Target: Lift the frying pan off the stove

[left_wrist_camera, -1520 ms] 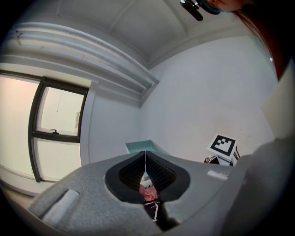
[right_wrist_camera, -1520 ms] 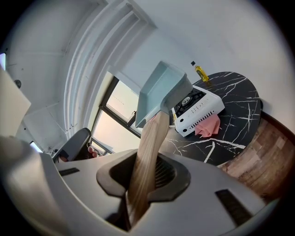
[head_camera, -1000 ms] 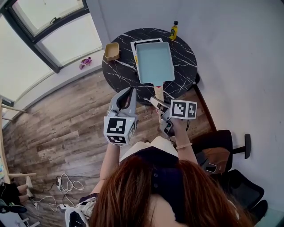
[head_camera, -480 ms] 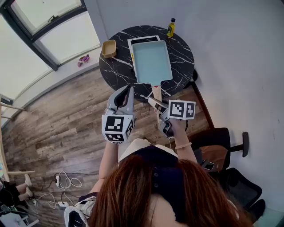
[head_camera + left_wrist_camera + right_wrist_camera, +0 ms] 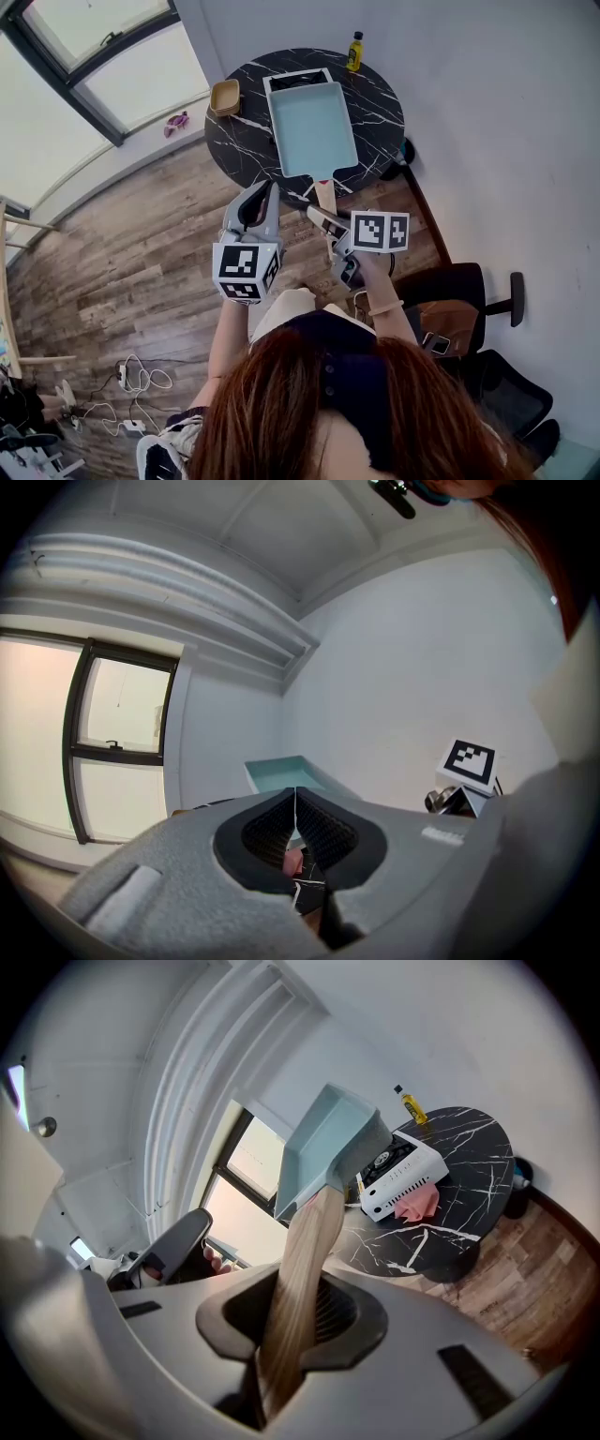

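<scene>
**Pan is up and off the burner: the lift looks all but finished**

Your right tool [image 5: 298, 1309] is clenched on the light wooden handle [image 5: 302, 1241] of the pale teal rectangular frying pan [image 5: 312, 129]. The handle runs straight out between the jaws with both pads pressing its sides. The pan body sits beyond the handle's far end, ahead of the tool tips.

In the right gripper view the pan hangs in the air. The white box-shaped stove [image 5: 405, 1177] sits lower and further out from the tool, on the round black marble bench [image 5: 380, 117]. I see no contact between pan and stove there, so I judge the pan clear of the burner. In the head view the pan covers most of the stove, so it is above the stove rather than off to one side.

Your left tool [image 5: 295, 801] is closed on nothing, its jaws meeting at the tips. It hovers beside the right tool, short of the bench, and touches neither pan nor handle.

The grasp and the raise both read as done. Little seems left beyond holding the pan steady and level. Its weight sits far out from your grip, so watch for the front edge drooping. A crumpled pink cloth [image 5: 419, 1204] lies just beside the stove, well beyond the tool.
</scene>
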